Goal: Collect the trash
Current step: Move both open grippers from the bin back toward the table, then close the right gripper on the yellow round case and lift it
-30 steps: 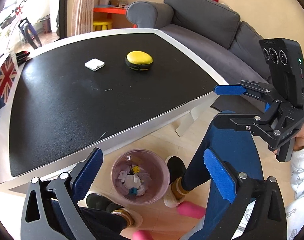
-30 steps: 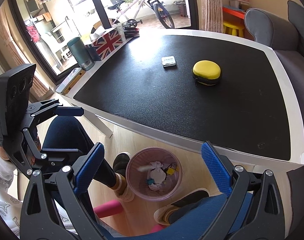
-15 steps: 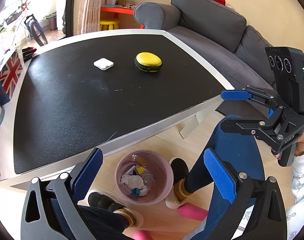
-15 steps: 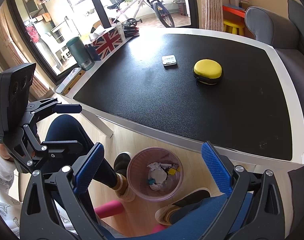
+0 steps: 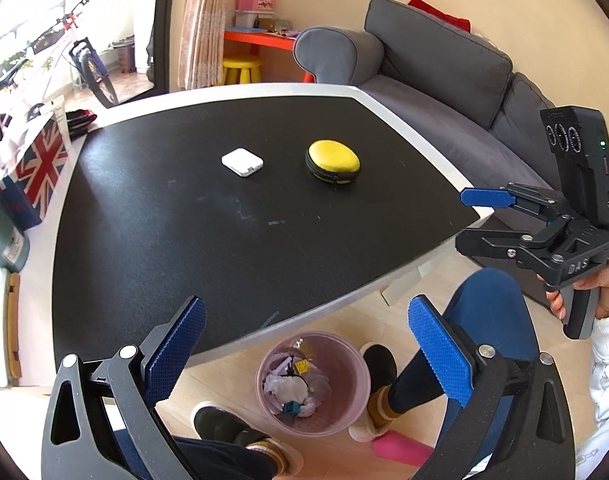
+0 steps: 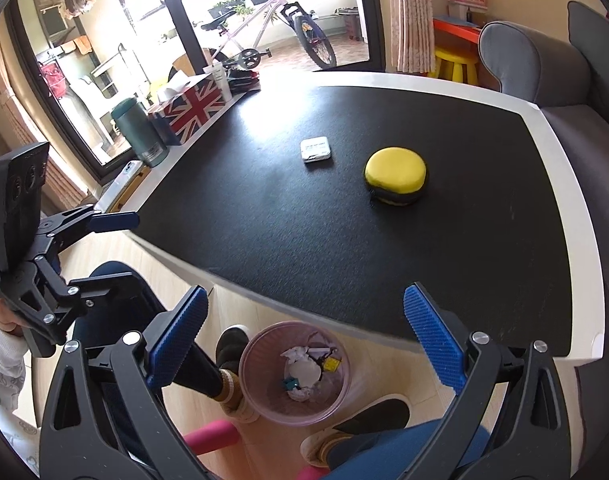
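Observation:
A translucent pink waste bin (image 5: 313,384) (image 6: 295,372) stands on the floor by the table's near edge, with crumpled white paper and small coloured scraps inside. My left gripper (image 5: 308,344) hangs open and empty above the bin, and shows at the left of the right wrist view (image 6: 100,252). My right gripper (image 6: 304,340) is open and empty above the bin too, and appears at the right of the left wrist view (image 5: 476,220). On the black table top (image 5: 184,240) lie a yellow round zip case (image 5: 333,161) (image 6: 396,176) and a small white flat box (image 5: 242,162) (image 6: 315,149).
The person's blue-trousered legs and slippered feet (image 5: 374,396) flank the bin. A Union Jack tissue box (image 6: 188,108) and a green flask (image 6: 138,132) stand at the table's left edge. A grey sofa (image 5: 424,80) lies beyond the table, a bicycle (image 6: 272,20) by the window.
Both grippers have risen and tilted up a little, so the table fills more of each view and the bin sits lower. Both stay open.

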A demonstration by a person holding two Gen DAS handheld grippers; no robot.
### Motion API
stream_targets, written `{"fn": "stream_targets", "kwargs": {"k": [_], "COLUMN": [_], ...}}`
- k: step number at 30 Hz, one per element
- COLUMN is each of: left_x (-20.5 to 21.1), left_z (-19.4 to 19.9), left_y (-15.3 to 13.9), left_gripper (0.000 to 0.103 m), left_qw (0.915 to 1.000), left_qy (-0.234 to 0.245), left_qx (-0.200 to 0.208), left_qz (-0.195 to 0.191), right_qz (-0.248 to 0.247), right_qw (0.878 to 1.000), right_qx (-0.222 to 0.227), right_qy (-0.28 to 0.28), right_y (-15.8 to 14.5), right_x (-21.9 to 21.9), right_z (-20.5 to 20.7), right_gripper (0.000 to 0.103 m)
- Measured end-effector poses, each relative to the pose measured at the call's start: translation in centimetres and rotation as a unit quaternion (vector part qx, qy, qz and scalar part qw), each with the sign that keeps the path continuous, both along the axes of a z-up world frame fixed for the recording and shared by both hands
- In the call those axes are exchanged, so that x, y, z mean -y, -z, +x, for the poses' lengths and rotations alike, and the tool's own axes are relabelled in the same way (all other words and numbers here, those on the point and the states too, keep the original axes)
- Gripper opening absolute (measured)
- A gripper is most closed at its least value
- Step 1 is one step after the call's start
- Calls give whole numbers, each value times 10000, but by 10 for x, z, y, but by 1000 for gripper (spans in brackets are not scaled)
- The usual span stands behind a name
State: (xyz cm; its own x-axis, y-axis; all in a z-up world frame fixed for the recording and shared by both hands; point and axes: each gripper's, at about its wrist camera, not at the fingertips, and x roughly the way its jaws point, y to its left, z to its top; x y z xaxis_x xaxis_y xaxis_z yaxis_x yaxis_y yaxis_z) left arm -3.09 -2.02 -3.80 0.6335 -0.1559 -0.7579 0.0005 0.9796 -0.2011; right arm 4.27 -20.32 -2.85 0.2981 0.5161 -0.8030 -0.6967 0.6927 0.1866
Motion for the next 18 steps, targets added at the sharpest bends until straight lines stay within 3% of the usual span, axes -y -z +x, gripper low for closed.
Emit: {"fn": "stream_targets", "kwargs": {"k": [9, 18], "left_x": [-9, -15], "left_z": [8, 9], "left_y": [-8, -11], "left_gripper": [97, 97], "left_qw": [9999, 9998], "left_qy": [-84, -130], "left_qx": [136, 157], "left_qz": [-62, -79], "right_qz": [-237, -578], "right_qw": [9996, 9979], "right_qx": [85, -126], "right_qy": [157, 267], "right_y": [5, 21], "right_x": [-24, -55], "right_z": [55, 112], "right_gripper": [97, 97]}}
